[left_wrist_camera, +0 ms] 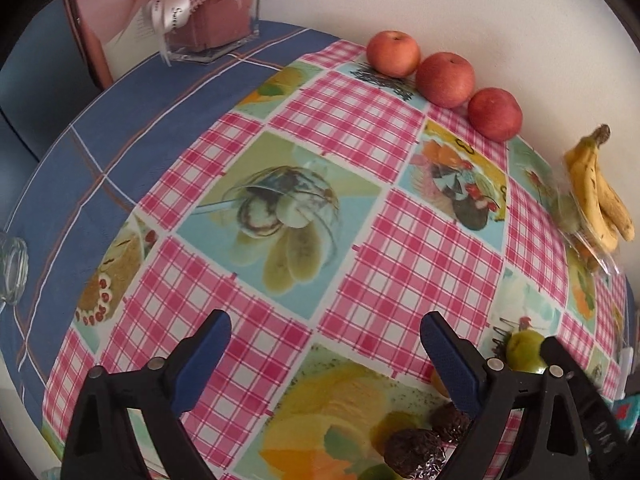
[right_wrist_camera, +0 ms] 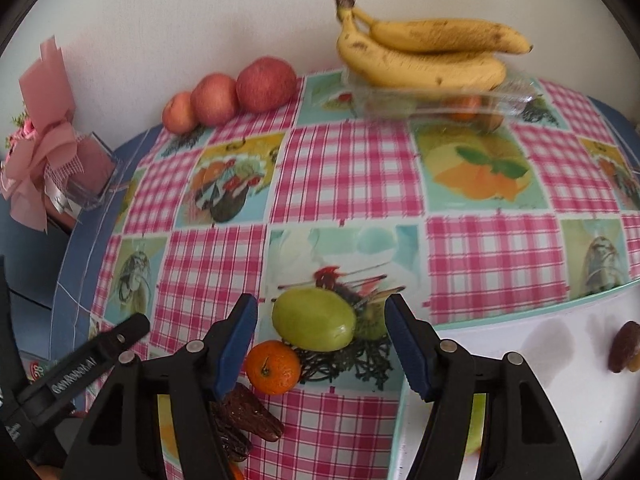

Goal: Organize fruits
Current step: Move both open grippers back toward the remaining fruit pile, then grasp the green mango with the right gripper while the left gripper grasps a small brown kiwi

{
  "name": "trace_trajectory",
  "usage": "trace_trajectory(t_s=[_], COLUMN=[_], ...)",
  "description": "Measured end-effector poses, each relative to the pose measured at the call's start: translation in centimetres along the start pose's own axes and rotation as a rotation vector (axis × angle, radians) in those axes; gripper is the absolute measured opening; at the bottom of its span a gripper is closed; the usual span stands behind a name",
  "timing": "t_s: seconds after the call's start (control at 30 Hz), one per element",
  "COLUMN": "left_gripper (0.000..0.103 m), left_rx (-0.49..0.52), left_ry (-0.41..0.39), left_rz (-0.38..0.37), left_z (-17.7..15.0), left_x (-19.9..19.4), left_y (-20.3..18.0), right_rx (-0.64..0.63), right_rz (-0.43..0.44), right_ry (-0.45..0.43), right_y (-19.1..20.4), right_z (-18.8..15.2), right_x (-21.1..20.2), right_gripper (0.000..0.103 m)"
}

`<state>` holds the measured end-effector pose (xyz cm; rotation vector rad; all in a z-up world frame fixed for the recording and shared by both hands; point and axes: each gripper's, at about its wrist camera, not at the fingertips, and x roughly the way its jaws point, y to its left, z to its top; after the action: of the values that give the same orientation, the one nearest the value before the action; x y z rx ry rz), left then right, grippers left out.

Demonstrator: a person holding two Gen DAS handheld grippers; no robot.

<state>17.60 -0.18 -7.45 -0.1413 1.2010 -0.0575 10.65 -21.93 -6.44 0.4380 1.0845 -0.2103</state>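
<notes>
Three red apples [left_wrist_camera: 444,79] [right_wrist_camera: 232,94] line the wall at the back of the table. A bunch of bananas [right_wrist_camera: 424,54] [left_wrist_camera: 600,196] lies on a clear plastic tray [right_wrist_camera: 508,102]. A green fruit [right_wrist_camera: 314,325] [left_wrist_camera: 524,350] and a small orange [right_wrist_camera: 273,367] rest near the front edge, beside dark dates [right_wrist_camera: 250,414] [left_wrist_camera: 414,450]. My right gripper [right_wrist_camera: 322,340] is open, its fingers either side of the green fruit without touching it. My left gripper [left_wrist_camera: 324,364] is open over bare tablecloth, with nothing between its fingers.
A glass vase with a pink-wrapped bouquet [left_wrist_camera: 208,16] [right_wrist_camera: 60,168] stands at the back left on blue cloth. A glass jar [left_wrist_camera: 12,272] sits at the left edge. More dates [right_wrist_camera: 624,346] lie on a white surface to the right.
</notes>
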Motion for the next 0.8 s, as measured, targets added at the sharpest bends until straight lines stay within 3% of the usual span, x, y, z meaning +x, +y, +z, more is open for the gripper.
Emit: trace_trajectory(t_s=[0.27,0.37,0.7,0.8], left_gripper=[0.097,0.097,0.097,0.097], left_rx=[-0.005,-0.002,0.006,0.012], left_ry=[-0.002,-0.004,-0.010,-0.016], left_rz=[-0.003,-0.003,-0.010,-0.009], left_z=[0.2,0.1,0.2,0.3], left_x=[0.0,-0.2,-0.6,-0.8], left_y=[0.1,0.0,-0.2,-0.3], right_rx=[-0.012,-0.010,0.004,0.009], right_rz=[-0.004,-0.001,0.012,0.019], right_ry=[0.043,0.046,0.039,0.036], right_y=[0.5,0.4,0.3,0.2], right_z=[-0.7,-0.8,-0.7,-0.7], right_x=[1.7,1.9,2.0,2.0], right_gripper=[0.067,0.062,0.061,0.053])
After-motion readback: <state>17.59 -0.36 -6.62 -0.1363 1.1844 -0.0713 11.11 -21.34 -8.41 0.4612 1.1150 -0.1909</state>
